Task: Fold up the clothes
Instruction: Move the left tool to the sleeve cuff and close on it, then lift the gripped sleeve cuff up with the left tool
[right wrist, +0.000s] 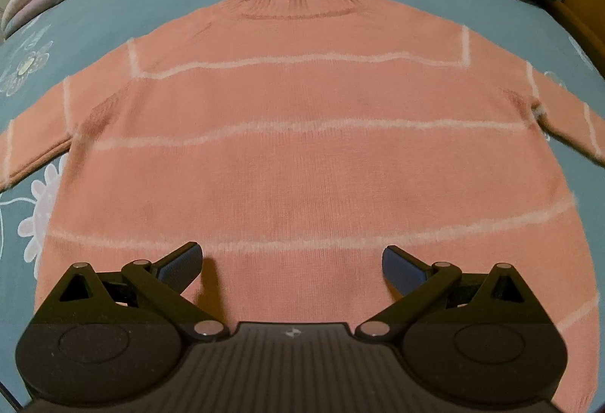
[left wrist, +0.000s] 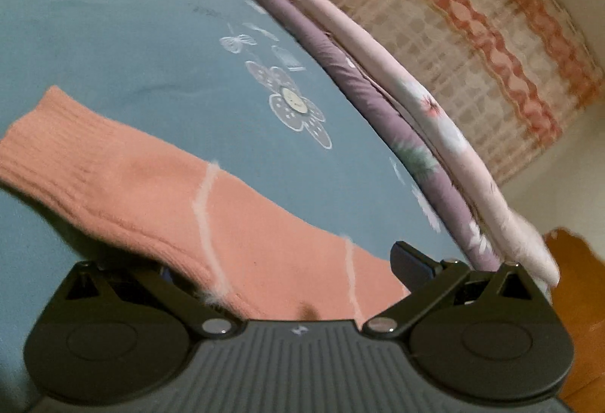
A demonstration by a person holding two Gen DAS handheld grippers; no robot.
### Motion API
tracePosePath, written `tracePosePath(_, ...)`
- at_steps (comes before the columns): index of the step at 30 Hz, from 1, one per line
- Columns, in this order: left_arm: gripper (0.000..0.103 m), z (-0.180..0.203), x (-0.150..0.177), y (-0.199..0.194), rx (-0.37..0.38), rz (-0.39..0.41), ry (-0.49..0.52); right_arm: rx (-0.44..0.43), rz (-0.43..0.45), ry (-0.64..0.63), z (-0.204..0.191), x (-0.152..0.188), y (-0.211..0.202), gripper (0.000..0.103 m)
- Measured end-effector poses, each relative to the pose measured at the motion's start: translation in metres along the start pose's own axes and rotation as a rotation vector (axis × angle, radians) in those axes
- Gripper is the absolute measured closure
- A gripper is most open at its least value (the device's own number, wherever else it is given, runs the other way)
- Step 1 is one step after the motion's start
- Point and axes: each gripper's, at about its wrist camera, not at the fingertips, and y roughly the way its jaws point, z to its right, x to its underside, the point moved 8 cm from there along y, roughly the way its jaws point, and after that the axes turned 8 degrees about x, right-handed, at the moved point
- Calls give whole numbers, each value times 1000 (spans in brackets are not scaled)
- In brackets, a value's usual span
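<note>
both tongs (left wrist: 287, 269) (right wrist: 291, 265) gape wide over the sweater (right wrist: 302, 148), gripping nothing.

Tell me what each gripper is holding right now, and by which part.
The right gripper holds nothing; it is open above the sweater. The left gripper straddles the sleeve, open, with no grip visible.
</note>
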Motion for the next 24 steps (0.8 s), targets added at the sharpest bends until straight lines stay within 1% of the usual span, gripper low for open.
tracePosePath(2,1,0,-5,3,-18,8,-9,2,-10,2,-2,0,2,0)
tracePosePath(4,1,2,-9,8,-39,-5,-25,-2,-3,-15,-6,-1,1,0)
tracePosePath(7,1,11,-13,9,-36,-21,-19,-8,10,-39,-11,1,-4,0)
tracePosePath(13,1,45,-22,3,50,-33,24,-14,8,-48,-14,3,-6,0)
tracePosePath(18,1,75,-27,8,107,-64,55,-30,25,-70,-16,3,-11,0)
tracePosePath(24,1,99,-29,18,129,-82,77,-55,31,-96,-15,7,-17,0)
